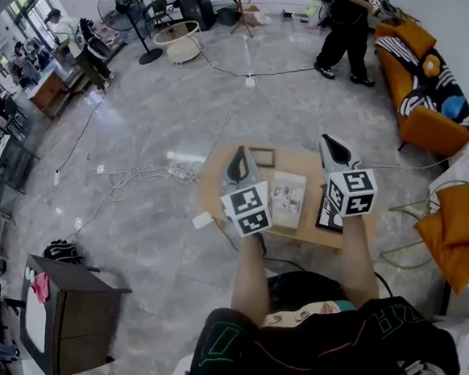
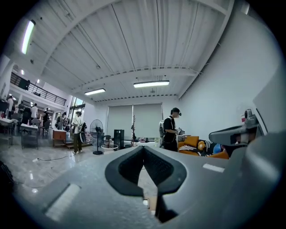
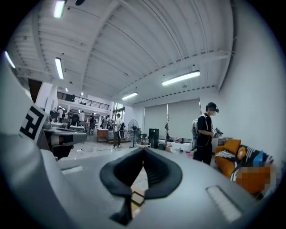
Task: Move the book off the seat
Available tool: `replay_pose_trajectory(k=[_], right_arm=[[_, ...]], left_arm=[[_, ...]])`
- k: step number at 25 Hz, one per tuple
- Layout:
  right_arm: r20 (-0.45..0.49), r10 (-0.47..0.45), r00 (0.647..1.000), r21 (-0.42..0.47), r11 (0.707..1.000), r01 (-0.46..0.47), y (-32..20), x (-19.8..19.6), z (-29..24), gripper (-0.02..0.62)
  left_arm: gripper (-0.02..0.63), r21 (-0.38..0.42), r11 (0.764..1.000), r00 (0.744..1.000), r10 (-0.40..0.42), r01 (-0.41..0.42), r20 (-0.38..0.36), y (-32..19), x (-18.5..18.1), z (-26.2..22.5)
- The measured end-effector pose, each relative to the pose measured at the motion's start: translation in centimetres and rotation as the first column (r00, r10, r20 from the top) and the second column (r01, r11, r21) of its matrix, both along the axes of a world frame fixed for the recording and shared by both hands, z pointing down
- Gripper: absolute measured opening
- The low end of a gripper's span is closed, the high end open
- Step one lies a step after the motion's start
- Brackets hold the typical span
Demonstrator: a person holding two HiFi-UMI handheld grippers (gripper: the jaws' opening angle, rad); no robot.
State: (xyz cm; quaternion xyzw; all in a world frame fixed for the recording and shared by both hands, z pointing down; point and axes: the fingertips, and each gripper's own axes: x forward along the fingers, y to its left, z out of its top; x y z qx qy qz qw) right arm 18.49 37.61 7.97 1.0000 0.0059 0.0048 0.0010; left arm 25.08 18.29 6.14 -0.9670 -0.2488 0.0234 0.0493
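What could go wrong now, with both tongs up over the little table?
1. The left tongs and the right tongs are both shut and empty, so they must open before they can grab any book.
2. The dark book lies near the edge of the wooden table, so a bump might knock it off.
3. White cables loop across the floor beside the table, so the person might trip when stepping away.

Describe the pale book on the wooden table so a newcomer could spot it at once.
Left of the orange sofa stands a low wooden table. The pale book lies flat at its middle, seen between the left hand-held gripper and right hand-held gripper. Its light, picture-printed cover sets it apart from the dark book at its right.
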Motion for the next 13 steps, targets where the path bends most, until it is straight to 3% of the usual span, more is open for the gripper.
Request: replay_pose_trajectory(k=[5, 13], right_arm=[[-0.048, 0.035, 0.998, -0.02, 0.999, -0.036, -0.4, -1.2, -1.0, 0.003], [-0.097, 0.068, 0.993, -0.025, 0.997, -0.071, 0.6, -2.8, -1.8, 0.003]], left_arm=[[0.011, -0.049, 0.999, 1.0, 0.012, -0.012, 0.0, -0.7, -1.3, -0.4], [0.011, 0.001, 1.0, 0.999, 0.012, -0.012, -0.032, -0.5, -2.8, -0.2]])
